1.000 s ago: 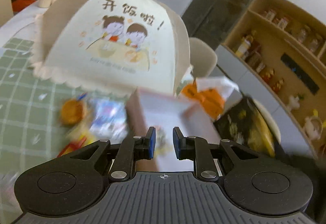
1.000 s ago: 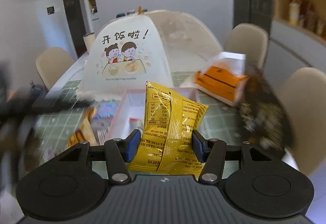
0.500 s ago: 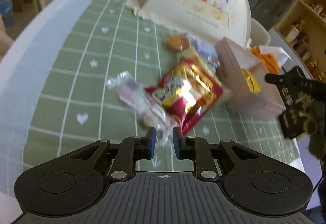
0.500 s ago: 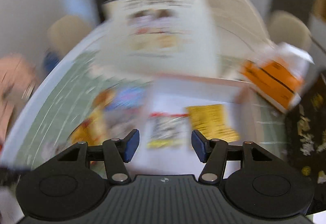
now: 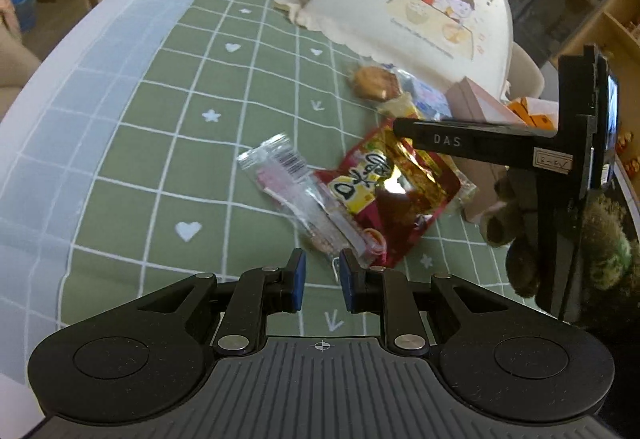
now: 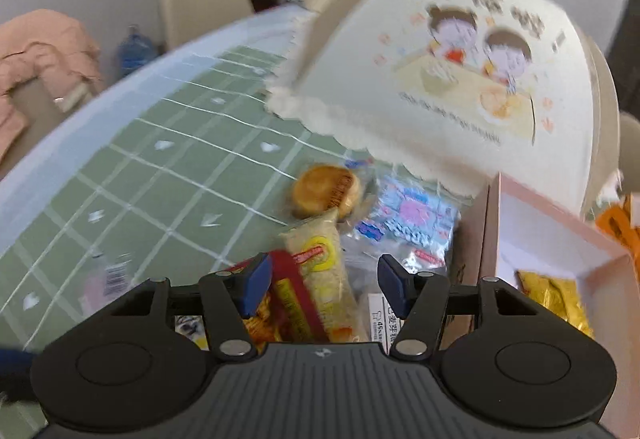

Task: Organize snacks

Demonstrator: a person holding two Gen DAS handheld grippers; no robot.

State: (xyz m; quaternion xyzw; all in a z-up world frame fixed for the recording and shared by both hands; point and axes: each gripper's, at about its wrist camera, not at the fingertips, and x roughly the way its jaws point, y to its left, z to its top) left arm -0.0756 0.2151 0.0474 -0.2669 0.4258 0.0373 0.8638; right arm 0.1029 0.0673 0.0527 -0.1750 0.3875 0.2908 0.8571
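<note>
Hovering right gripper (image 6: 324,285) now empty — yellow packet (image 6: 554,299) inside pink box (image 6: 560,215), dropped.

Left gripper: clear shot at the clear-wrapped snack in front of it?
Probably yes. The clear-wrapped snack lies just ahead of the left gripper, with nothing between them. The red packet overlaps its far side, and the jaws are shut and would have to open first.
</note>
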